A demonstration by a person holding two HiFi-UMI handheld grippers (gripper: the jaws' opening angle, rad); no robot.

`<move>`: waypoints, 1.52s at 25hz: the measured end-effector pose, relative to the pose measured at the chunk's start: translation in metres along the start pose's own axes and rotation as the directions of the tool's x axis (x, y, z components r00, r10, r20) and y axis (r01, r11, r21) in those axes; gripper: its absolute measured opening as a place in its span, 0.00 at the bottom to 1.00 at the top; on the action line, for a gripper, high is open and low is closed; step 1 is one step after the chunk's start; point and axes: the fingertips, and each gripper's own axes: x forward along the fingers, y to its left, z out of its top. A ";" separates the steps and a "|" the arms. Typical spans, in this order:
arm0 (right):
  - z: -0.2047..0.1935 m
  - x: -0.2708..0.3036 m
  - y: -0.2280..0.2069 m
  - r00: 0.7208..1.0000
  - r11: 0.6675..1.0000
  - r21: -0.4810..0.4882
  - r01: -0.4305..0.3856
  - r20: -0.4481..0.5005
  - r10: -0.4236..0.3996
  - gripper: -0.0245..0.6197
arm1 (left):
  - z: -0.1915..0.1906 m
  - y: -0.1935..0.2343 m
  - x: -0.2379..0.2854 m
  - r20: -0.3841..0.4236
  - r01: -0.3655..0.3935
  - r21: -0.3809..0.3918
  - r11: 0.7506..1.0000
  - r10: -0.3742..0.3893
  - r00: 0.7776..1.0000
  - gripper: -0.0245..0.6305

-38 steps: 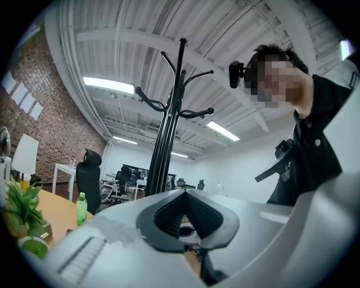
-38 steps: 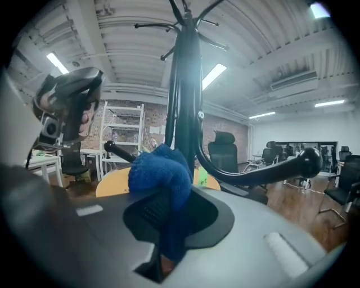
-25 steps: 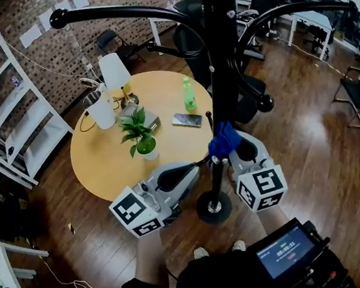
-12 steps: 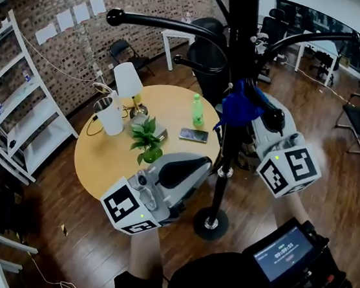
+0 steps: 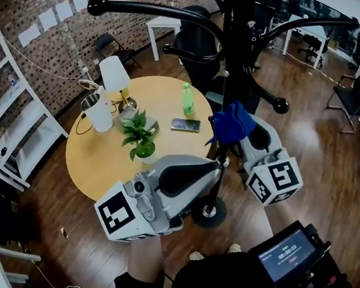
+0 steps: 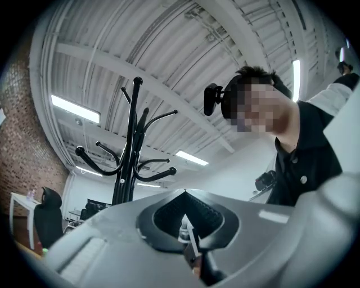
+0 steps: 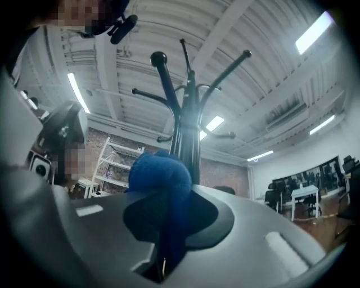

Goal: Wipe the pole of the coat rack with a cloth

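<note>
Plainly soft and light, the blue cloth (image 5: 230, 126) bunches where the right tongs (image 7: 162, 254) pinch it, just beside the stiff pole (image 5: 241, 54); the left tongs (image 6: 188, 243) are pressed together, empty.

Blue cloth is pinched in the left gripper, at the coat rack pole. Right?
No. The right gripper pinches the blue cloth, not the left gripper; the right gripper view shows it. The cloth is at the coat rack pole, as you say.

No legible text or labels.
</note>
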 end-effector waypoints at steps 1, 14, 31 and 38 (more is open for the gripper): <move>-0.019 -0.004 0.002 0.999 1.000 0.011 0.008 -0.042 -0.008 0.12 | -0.004 -0.001 0.000 0.006 0.011 -0.017 1.000 -0.011 1.000 0.04; -0.201 -0.070 0.014 0.925 0.990 0.139 -0.021 -0.372 0.072 0.12 | -0.165 -0.011 -0.025 -0.149 -0.194 -0.219 0.956 0.163 0.975 0.04; -0.352 -0.107 0.031 0.992 0.994 0.024 -0.106 -0.064 0.108 0.12 | -0.410 0.015 -0.131 -0.245 -0.307 -0.009 0.952 0.296 0.923 0.04; -0.508 -0.148 0.047 0.987 0.991 -0.035 -0.126 -0.103 0.122 0.12 | -0.555 0.004 -0.175 -0.317 -0.290 0.069 0.955 0.296 0.901 0.04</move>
